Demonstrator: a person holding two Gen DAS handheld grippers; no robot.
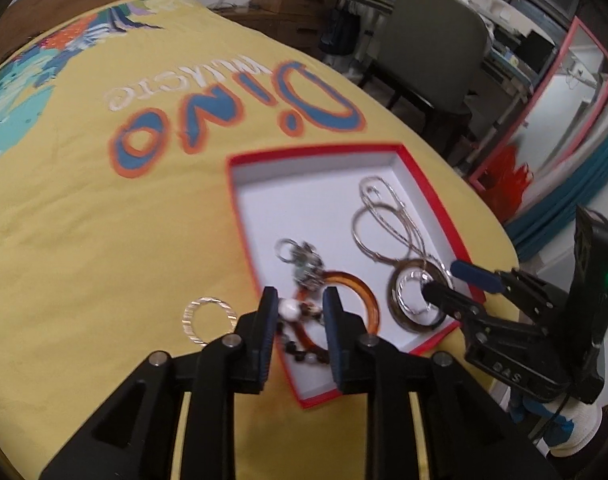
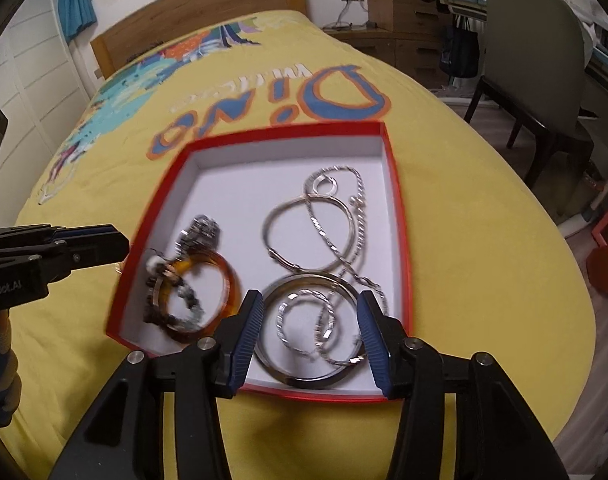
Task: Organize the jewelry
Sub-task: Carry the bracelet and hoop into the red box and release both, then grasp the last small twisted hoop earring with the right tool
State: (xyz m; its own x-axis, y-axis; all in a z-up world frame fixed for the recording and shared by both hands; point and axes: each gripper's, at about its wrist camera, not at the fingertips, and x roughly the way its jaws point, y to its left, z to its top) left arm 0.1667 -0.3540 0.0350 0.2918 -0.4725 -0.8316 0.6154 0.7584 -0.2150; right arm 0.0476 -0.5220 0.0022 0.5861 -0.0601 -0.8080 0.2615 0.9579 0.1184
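Lying outside the red box [image 1: 435, 184], silver ring [image 1: 210, 321], left view only, both claws [image 1: 300, 312] [image 2: 309, 320] parted, empty.

Each camera sits close behind its own fingers, tilted down at the bed [image 1: 84, 208]. The left view looks across the red box [image 1: 431, 200] from its side; the right view faces it from the near edge. Both share the box [image 2: 399, 240].
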